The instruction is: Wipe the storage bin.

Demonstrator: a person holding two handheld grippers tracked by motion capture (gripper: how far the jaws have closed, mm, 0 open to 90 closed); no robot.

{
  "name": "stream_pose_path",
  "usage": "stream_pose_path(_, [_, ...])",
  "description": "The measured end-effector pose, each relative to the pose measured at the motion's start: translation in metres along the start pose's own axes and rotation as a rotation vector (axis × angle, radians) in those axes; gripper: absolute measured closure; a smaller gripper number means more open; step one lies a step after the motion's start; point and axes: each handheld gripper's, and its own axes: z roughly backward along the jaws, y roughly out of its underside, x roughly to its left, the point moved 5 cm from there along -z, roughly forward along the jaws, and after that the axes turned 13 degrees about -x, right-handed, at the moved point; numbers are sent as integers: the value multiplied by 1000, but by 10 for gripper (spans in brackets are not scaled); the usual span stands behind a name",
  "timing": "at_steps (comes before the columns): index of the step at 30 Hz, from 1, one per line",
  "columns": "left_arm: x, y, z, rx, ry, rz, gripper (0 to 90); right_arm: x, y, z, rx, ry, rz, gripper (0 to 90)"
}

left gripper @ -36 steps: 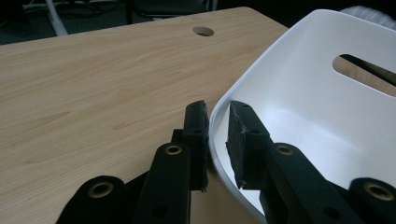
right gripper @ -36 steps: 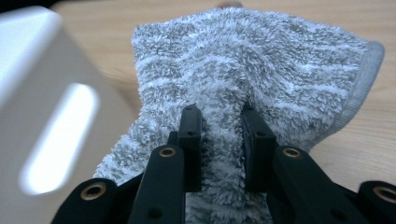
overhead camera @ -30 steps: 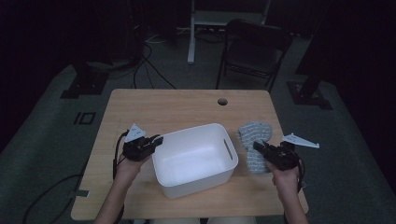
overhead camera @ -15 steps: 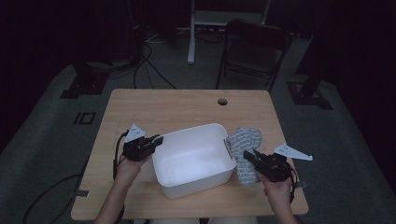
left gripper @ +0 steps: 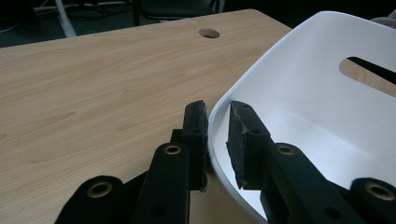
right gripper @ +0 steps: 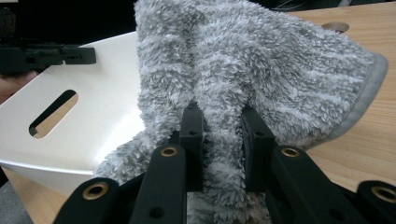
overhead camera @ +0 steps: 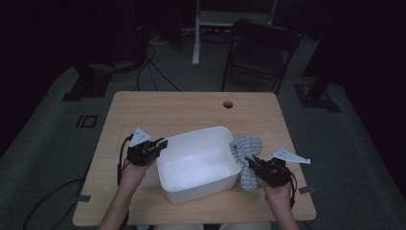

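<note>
Right claw (right gripper: 218, 122) is pinching a fold of the fluffy grey towel (right gripper: 261, 70), which lies bunched on the tabletop (overhead camera: 182, 110) right against the right side of the white tub (overhead camera: 198, 163). Left claw (left gripper: 215, 122) is straddling the tub's left rim, one jaw inside, one outside, gripping the wall.

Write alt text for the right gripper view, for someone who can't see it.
The right gripper pinches a fold of a fluffy grey towel between its two black jaws. A white plastic bin with a slot handle sits to the left on a wooden table.
</note>
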Motion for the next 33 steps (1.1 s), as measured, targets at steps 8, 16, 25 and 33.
stream_pose_path(8, [-1, 0, 0, -1, -11, -3, 770, 0, 3, -3, 5, 5, -5, 758])
stream_pose_path(16, [-1, 1, 0, -8, -16, 6, 767, -2, 3, -5, 8, -3, -15, 760])
stream_pose_path(25, [-2, 1, 0, -14, -22, 11, 765, -3, 6, -7, 13, 4, -22, 764])
stream_pose_path(33, [-2, 1, -1, -10, -13, 10, 765, -11, 21, -15, 75, 46, -27, 765])
